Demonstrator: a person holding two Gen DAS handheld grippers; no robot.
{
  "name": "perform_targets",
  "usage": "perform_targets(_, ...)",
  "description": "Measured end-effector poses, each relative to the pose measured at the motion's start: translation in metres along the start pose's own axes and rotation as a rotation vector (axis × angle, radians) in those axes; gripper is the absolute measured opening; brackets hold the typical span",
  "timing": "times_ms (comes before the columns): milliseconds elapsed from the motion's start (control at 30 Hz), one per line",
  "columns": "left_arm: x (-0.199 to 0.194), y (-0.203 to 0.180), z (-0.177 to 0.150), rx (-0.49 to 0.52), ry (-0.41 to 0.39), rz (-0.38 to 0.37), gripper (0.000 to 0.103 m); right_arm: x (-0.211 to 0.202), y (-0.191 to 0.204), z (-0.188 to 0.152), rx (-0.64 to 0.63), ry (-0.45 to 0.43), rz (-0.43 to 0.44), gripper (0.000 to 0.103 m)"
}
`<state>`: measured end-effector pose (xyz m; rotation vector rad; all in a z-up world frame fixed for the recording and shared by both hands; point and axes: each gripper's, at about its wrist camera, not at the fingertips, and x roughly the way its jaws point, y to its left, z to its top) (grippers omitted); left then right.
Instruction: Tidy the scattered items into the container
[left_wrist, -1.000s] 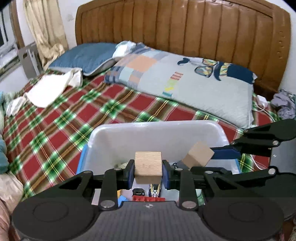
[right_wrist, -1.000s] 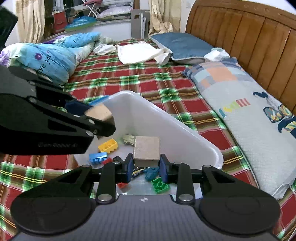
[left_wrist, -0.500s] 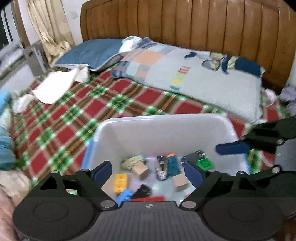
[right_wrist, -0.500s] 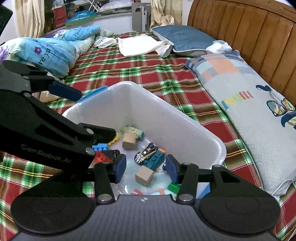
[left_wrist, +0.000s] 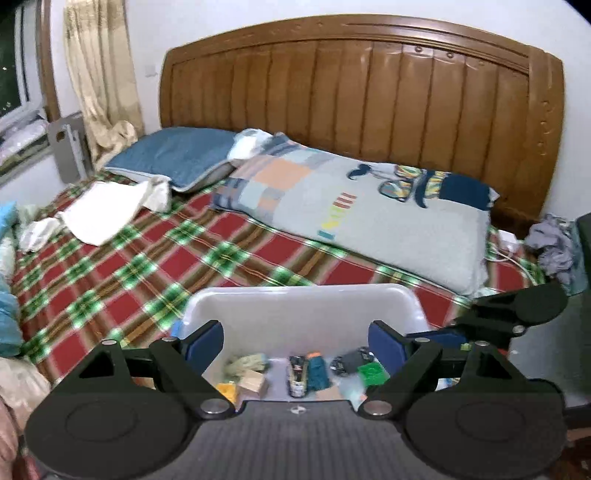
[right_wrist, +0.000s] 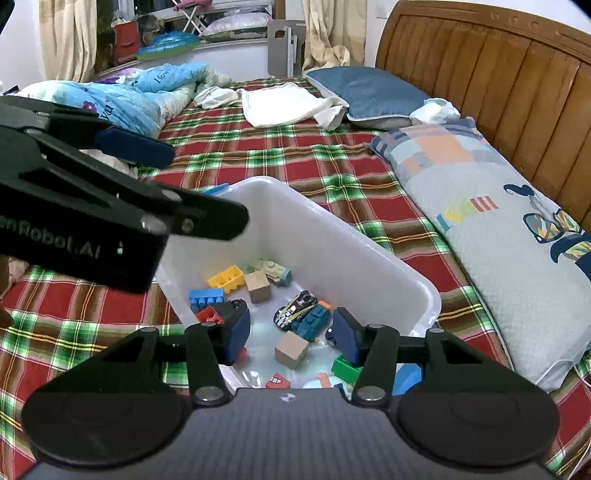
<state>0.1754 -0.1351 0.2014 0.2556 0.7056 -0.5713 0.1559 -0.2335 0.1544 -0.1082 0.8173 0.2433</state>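
A white plastic bin sits on the plaid bed; it also shows in the left wrist view. Inside lie two wooden cubes, toy cars, and yellow, blue and green bricks. One cube and a toy car show in the left wrist view. My right gripper is open and empty above the bin's near end. My left gripper is open and empty above the bin; it also shows in the right wrist view, over the bin's left side.
The bed has a red and green plaid sheet, a long patterned pillow, a blue pillow and a white cloth. A wooden headboard stands behind. A blue quilt lies at the far left.
Both grippers opened and each let go of a wooden cube; the two cubes now lie in the bin. Both grippers have risen and drawn back a little.
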Motion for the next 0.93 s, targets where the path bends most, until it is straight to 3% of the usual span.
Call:
perform_targets(67,-0.003,-0.005,0.002,0.01,0.0,-0.017,0.088,-0.001,0.0,0.001,0.001,-0.007,0.001,0.054)
perform_targets(200,-0.032,-0.016,0.006,0.053,-0.119,0.082,0.088,-0.011,0.002,0.001,-0.015,-0.035,-0.01,0.054)
perform_targets(267,-0.049,-0.023,0.004,0.075,-0.223,0.152,0.094,-0.014,0.002,0.0,-0.021,-0.051,-0.011,0.055)
perform_targets(300,-0.048,-0.027,0.003,0.096,-0.228,0.16,0.101,-0.014,0.003,0.0,-0.022,-0.052,-0.011,0.055)
perform_targets(400,-0.021,-0.026,0.008,0.092,-0.033,0.117,0.101,-0.01,0.002,0.001,-0.014,-0.042,-0.011,0.055)
perform_targets(467,-0.009,-0.028,0.005,0.107,0.035,0.13,0.101,-0.01,0.002,0.0,-0.004,-0.04,-0.007,0.055)
perform_targets(700,0.011,-0.014,-0.004,0.079,0.162,0.105,0.098,-0.006,-0.002,-0.004,0.001,-0.028,-0.004,0.055)
perform_targets(933,0.011,-0.017,-0.011,0.092,0.168,0.137,0.099,-0.006,-0.003,-0.009,0.011,-0.016,-0.007,0.056)
